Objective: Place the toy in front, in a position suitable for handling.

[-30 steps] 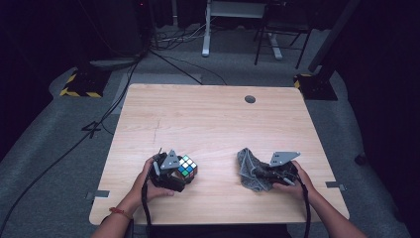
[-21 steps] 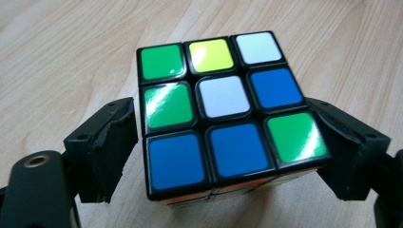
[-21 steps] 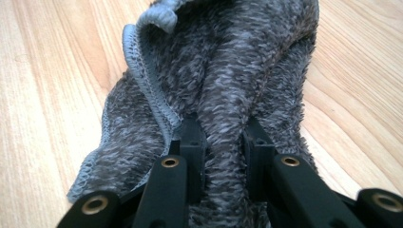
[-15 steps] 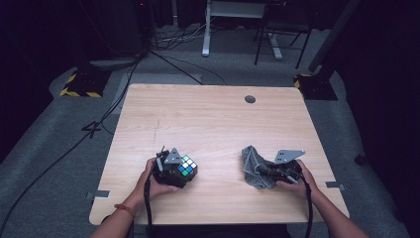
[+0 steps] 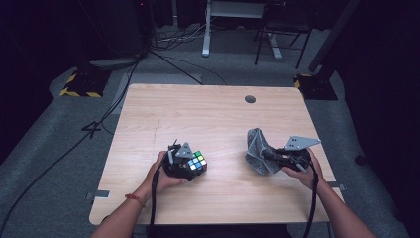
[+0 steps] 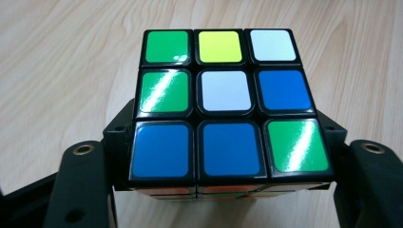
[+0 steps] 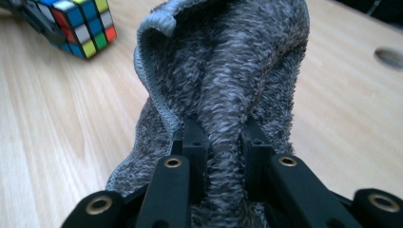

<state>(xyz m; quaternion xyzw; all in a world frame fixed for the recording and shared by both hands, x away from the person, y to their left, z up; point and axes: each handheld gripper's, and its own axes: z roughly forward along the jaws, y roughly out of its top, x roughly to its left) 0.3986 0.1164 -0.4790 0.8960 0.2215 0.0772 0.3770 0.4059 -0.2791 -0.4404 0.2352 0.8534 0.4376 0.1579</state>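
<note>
Grey cloth (image 7: 228,71) in right claw (image 7: 223,142), cube (image 6: 223,99) in left claw (image 6: 223,156)

I count one puzzle cube (image 5: 196,162) between my left jaws, one grey cloth (image 5: 258,150) between my right.
</note>
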